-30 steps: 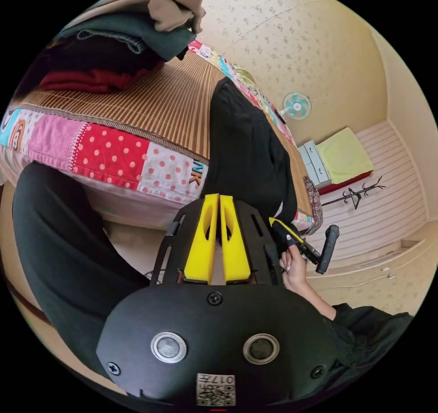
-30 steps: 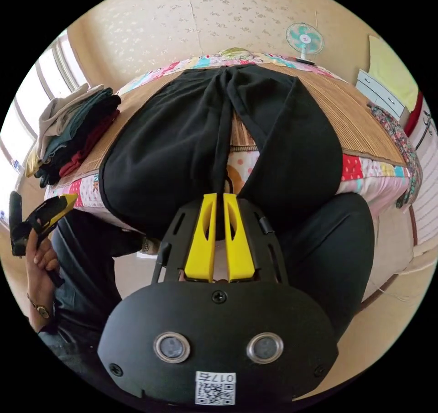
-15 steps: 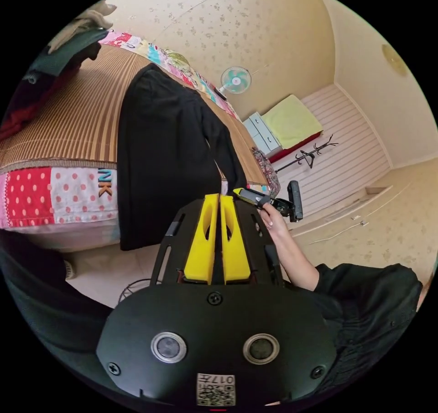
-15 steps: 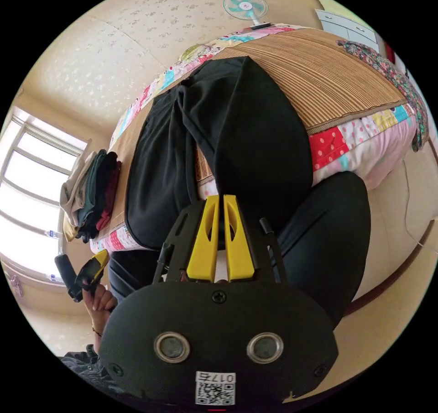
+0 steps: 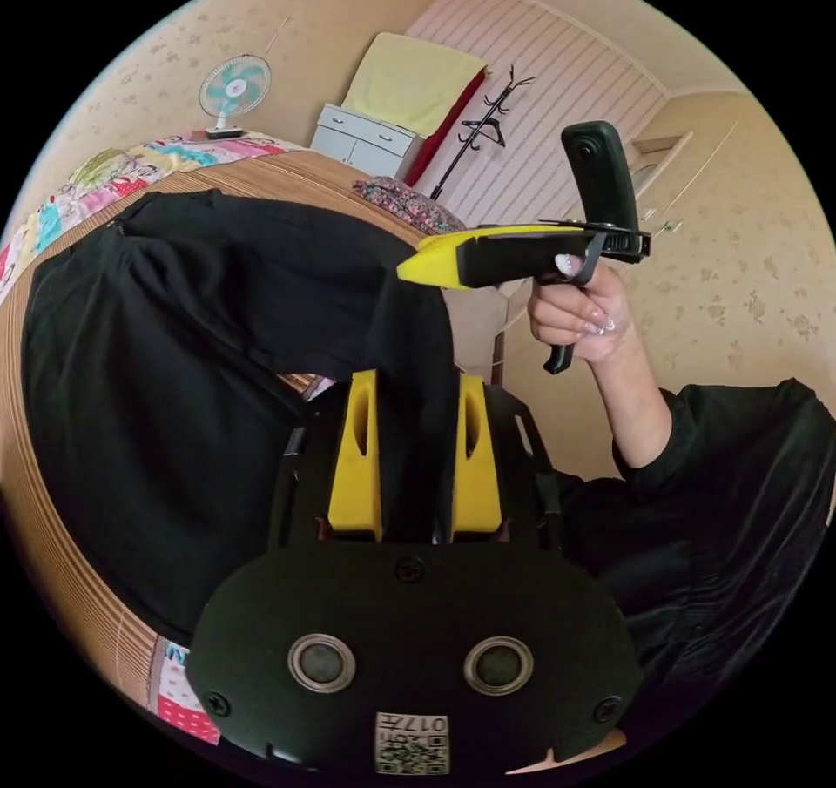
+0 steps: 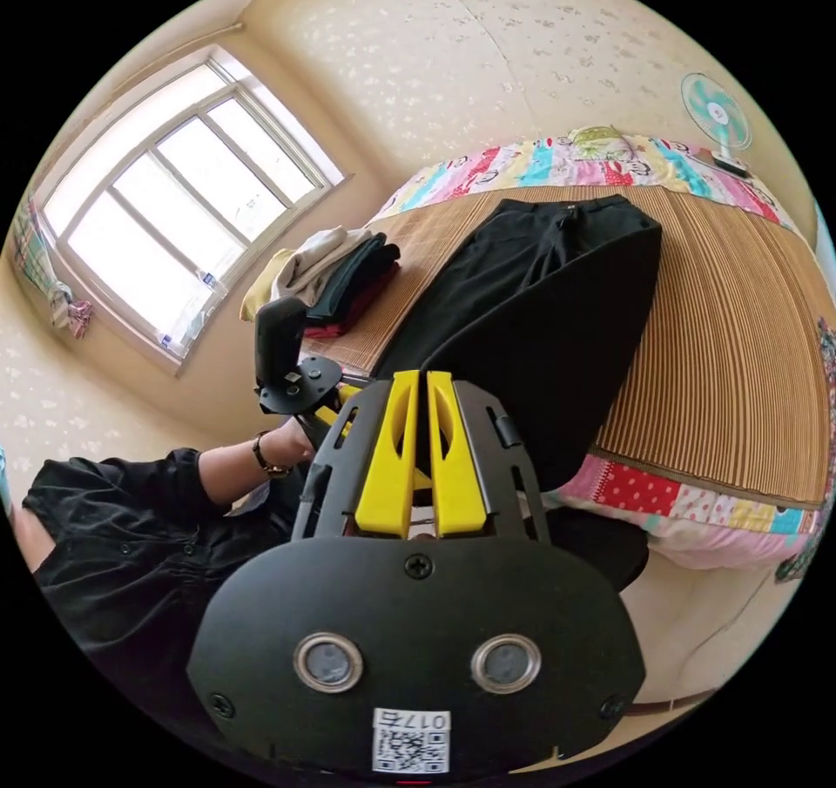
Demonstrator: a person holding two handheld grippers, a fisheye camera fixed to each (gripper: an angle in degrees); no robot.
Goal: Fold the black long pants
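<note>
One pants (image 6: 540, 318), two grippers (perhaps)

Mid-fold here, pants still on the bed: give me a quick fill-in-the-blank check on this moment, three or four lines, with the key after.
1. The black pants lie on a striped ____ mat.
2. The left gripper has ____ fabric between its jaws.
3. The stack of folded clothes sits on the side of the bed nearest the ____.
4. On the far wall is a small ____.

Missing words: brown; black; window; fan

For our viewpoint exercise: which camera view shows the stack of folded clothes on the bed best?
The right gripper view: the stack of folded clothes sits whole on the brown striped mat near the window. In the left gripper view I cannot make the stack out.
</note>
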